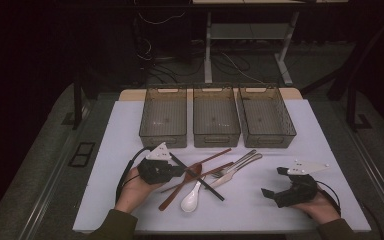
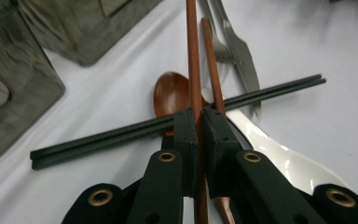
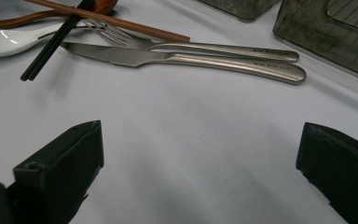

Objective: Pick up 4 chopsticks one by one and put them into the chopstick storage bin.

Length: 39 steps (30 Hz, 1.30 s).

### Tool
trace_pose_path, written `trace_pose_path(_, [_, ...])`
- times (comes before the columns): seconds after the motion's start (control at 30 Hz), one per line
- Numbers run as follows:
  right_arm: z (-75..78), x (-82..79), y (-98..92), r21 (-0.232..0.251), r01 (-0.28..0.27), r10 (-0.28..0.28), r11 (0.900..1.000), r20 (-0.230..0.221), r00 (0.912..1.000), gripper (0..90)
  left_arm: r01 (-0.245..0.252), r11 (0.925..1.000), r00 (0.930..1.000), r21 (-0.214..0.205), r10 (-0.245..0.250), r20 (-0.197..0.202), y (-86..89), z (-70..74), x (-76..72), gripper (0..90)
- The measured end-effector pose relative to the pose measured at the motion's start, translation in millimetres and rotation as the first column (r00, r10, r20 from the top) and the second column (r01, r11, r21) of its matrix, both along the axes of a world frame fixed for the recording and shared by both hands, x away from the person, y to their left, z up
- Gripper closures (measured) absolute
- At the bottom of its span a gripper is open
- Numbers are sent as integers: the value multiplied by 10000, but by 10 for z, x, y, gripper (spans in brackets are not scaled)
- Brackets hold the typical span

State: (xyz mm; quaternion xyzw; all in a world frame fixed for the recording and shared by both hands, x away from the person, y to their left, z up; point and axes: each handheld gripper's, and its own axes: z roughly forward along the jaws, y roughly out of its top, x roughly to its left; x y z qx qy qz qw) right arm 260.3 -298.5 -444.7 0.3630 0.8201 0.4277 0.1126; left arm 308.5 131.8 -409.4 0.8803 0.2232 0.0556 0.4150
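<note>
- My left gripper (image 2: pixel 199 122) has its jaws clamped on a brown chopstick (image 2: pixel 192 56) in the cutlery pile mid-worktop (image 1: pixel 130 130).
- My right gripper (image 1: pixel 280 182) rests wide open, empty, over bare cloth near the front edge.

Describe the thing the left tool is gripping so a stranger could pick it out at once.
In front of the three smoky bins on the white table lies a heap of cutlery. The left tool is shut on a brown wooden chopstick there. Its neighbours are black chopsticks, a wooden spoon and steel cutlery; it is slim, straight and reddish-brown.
</note>
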Motion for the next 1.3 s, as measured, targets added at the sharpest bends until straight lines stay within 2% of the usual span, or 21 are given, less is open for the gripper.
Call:
trace_pose_path(0.37, [-14,-45,-23,109,-58,58,9999,-48,10000,5,-80,9996,9995,-270,88,317,38,142,56,839])
trace_pose_path(0.47, [9,-41,-4,312,-8,7,9995,35,10000,5,-200,9990,9992,-395,214,341,67,160,76,839])
trace_pose_path(0.6, [7,-62,17,225,-114,114,9997,34,9999,5,-267,9986,9983,-453,290,505,75,217,110,839])
trace_pose_path(0.83, [6,-53,-12,359,-45,44,9993,46,10000,5,-302,9977,9968,-599,345,724,88,326,205,839])
trace_pose_path(1.3, [4,-40,2,428,-47,45,9991,53,10000,5,-793,9933,9925,-846,866,861,174,391,423,840])
